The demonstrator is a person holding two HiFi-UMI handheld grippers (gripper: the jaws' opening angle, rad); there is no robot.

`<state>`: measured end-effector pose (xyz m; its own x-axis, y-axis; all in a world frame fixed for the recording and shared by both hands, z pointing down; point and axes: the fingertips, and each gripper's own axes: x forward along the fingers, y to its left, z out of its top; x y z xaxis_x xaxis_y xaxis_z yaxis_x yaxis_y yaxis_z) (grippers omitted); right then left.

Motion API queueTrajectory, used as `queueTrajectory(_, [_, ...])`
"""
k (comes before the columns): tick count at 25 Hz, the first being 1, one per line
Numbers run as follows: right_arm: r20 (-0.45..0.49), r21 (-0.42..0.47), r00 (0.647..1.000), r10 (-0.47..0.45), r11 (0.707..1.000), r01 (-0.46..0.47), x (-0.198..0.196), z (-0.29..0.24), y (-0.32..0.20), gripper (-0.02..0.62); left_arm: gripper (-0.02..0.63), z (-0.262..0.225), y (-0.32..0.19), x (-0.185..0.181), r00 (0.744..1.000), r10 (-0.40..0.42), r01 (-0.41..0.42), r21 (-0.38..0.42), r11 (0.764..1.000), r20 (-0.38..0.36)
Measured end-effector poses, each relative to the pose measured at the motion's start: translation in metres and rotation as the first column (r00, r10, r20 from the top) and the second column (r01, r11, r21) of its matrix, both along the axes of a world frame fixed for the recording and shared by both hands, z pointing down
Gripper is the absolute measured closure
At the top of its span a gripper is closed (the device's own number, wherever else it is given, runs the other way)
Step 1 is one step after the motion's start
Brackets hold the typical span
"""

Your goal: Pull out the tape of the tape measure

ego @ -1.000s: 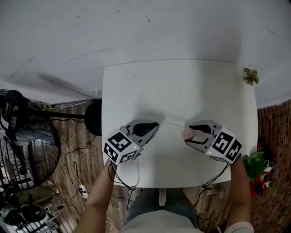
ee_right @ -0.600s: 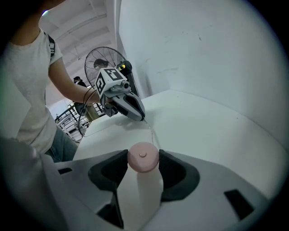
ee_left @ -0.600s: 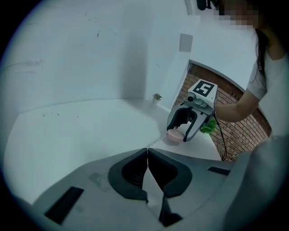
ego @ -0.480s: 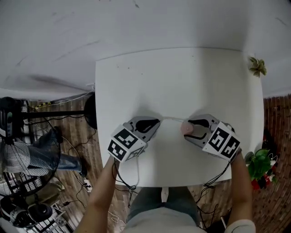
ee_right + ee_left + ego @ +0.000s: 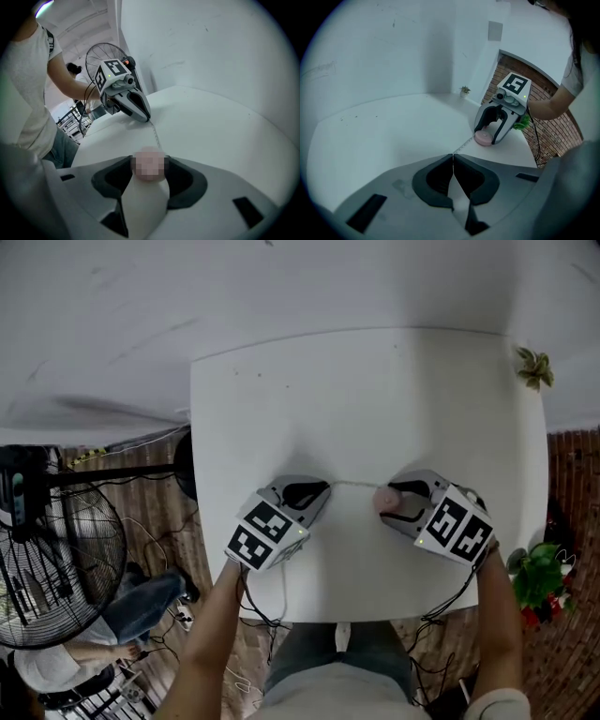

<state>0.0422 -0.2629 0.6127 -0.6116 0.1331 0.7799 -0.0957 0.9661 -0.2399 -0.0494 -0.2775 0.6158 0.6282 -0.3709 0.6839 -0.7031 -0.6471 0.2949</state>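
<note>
Though short, tape (image 5: 354, 485) crosswise, left-right.

You have two grippers in view, one in each hand: the left gripper (image 5: 322, 490) and the right gripper (image 5: 394, 499). Each carries one marker cube, so two cubes in all. Two of your forearms show below them. There is one white table (image 5: 375, 390). On it are one pink tape measure (image 5: 384, 502), one strip of tape (image 5: 354, 485) and one small plant (image 5: 533, 366) at the far right corner. Off the table are one standing fan (image 5: 56, 563), one leafy green plant (image 5: 536, 579) and one other person (image 5: 103, 638), low at the left.
</note>
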Motion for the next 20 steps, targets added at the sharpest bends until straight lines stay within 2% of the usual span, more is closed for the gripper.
queueTrajectory(7, [-0.029, 0.027, 0.999, -0.016, 0.999, 0.017, 0.0003, 0.0041, 0.0010, 0.377, 0.592, 0.0056, 0.0004, 0.0018, 0.997, 0.022, -0.019, -0.029, 0.999, 0.075])
queueTrajectory(11, [-0.040, 0.055, 0.999, -0.032, 0.998, 0.034, 0.0012, 0.0064, 0.0033, 0.377, 0.591, 0.0068, 0.0018, 0.0021, 0.995, 0.019, -0.016, -0.032, 0.999, 0.094])
queueTrajectory(16, [-0.026, 0.074, 1.000, -0.014, 0.997, 0.016, 0.0017, 0.0066, 0.0033, 0.377, 0.590, 0.0053, 0.0023, 0.0043, 0.997, 0.007, -0.004, -0.037, 0.999, 0.078])
queueTrajectory(20, [0.012, 0.054, 0.999, 0.040, 0.998, -0.041, 0.0019, -0.0032, -0.0004, 0.347, 0.589, -0.0011, 0.0023, 0.0059, 0.999, -0.021, 0.022, -0.040, 0.999, 0.024])
